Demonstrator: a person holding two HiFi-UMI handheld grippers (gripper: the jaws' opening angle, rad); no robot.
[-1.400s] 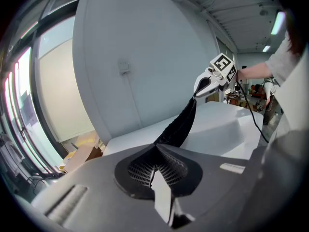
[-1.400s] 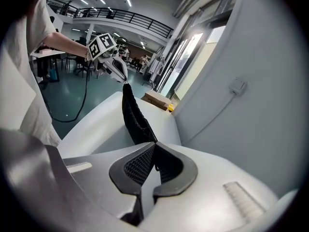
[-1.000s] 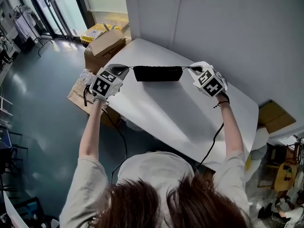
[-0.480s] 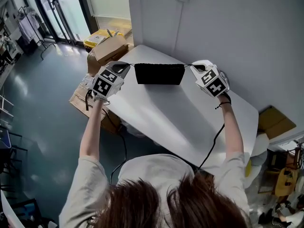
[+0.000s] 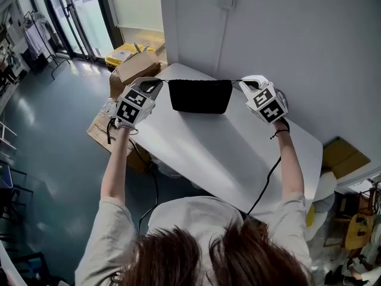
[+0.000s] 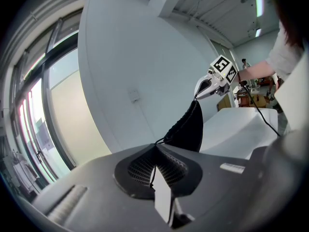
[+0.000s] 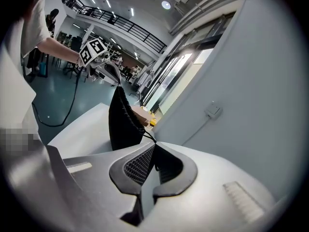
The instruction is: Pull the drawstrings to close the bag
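Note:
A black drawstring bag (image 5: 200, 96) hangs stretched between my two grippers above the white table (image 5: 238, 154). My left gripper (image 5: 157, 83) is shut on the left drawstring (image 6: 159, 141), which runs taut from its closed jaws to the bag (image 6: 187, 128). On the other side, my right gripper (image 5: 241, 84) is shut on the right drawstring (image 7: 149, 136), also taut to the bag (image 7: 120, 122). The bag's top edge is gathered and puckered. Each gripper view shows the opposite gripper beyond the bag: the right one (image 6: 212, 81), the left one (image 7: 104, 66).
A light wall (image 5: 297, 40) with a socket plate (image 5: 225, 2) stands close behind the table. Cardboard boxes (image 5: 134, 64) sit on the floor past the table's left end. A black cable (image 5: 265, 183) trails from the right hand across the table.
Both grippers have risen together, still shut on the strings, and the bag hangs higher between them.

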